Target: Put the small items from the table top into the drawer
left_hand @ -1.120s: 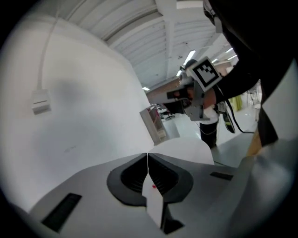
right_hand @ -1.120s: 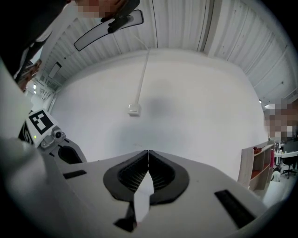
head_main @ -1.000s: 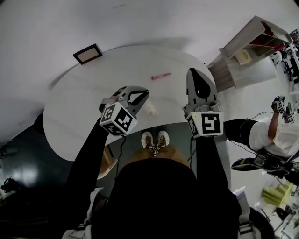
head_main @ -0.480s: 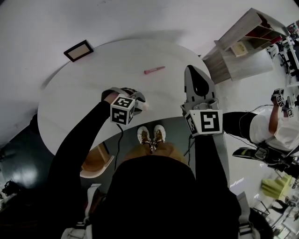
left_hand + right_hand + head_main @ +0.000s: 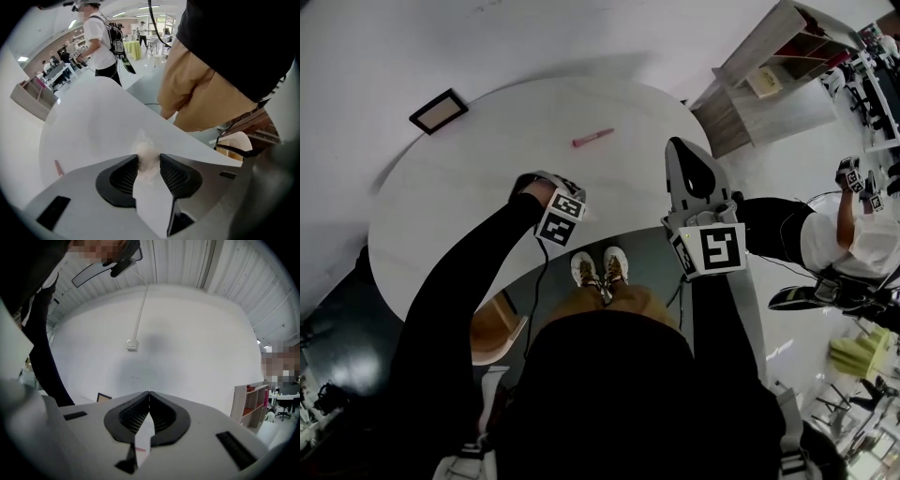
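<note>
White table, left gripper just opening, pale wad between its jaws

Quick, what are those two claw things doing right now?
Left gripper: fingers have just been opening, small whitish crinkly wrapped lump between them.
Right gripper: fingers closed together, holding nothing.

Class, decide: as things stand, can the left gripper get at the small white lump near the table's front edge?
Probably yes. The left gripper points down with the white lump already between its jaws, which have just been opening. Nothing stands in the way.
</note>
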`<action>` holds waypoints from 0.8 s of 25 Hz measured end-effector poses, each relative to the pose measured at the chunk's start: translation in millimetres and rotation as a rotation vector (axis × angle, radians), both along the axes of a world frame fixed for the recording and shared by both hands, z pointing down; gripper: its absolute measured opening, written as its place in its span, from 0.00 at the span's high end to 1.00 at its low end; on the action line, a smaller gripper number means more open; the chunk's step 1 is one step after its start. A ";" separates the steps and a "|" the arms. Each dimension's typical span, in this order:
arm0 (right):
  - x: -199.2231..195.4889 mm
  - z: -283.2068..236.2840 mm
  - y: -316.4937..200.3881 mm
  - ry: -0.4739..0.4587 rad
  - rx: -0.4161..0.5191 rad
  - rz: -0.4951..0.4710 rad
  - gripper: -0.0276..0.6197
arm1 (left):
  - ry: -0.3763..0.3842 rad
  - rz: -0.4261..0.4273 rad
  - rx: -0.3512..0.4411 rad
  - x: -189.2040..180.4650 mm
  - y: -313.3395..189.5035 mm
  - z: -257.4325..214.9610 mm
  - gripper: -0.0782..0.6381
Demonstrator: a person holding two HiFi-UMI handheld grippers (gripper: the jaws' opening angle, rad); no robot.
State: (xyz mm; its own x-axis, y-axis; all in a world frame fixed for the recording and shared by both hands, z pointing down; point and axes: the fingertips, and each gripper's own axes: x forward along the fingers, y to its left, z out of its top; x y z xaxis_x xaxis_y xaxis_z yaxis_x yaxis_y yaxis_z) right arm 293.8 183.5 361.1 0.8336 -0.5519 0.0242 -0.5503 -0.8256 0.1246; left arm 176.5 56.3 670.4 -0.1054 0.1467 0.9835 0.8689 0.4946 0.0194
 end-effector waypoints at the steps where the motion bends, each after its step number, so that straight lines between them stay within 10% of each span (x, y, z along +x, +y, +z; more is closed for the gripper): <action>1: -0.7 -0.3 1.9 0.002 -0.008 0.003 0.91 | -0.003 0.018 0.008 -1.5 0.3 2.8 0.68; 9: -1.1 1.6 12.1 0.002 -0.002 0.028 0.91 | -0.027 -0.130 -0.031 4.5 6.9 -0.5 0.77; 20: 11.1 -16.4 -1.2 0.026 0.024 -0.008 0.91 | 0.085 -0.752 -0.421 57.8 4.0 -84.3 0.76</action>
State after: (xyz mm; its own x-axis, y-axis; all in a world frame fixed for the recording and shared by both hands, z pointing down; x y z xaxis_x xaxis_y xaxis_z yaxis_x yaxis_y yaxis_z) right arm 304.9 182.3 344.7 0.8293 -0.5587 -0.0109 -0.5537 -0.8241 0.1195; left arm 234.4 60.2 586.2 0.2376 0.5019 0.8316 0.9584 -0.2604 -0.1167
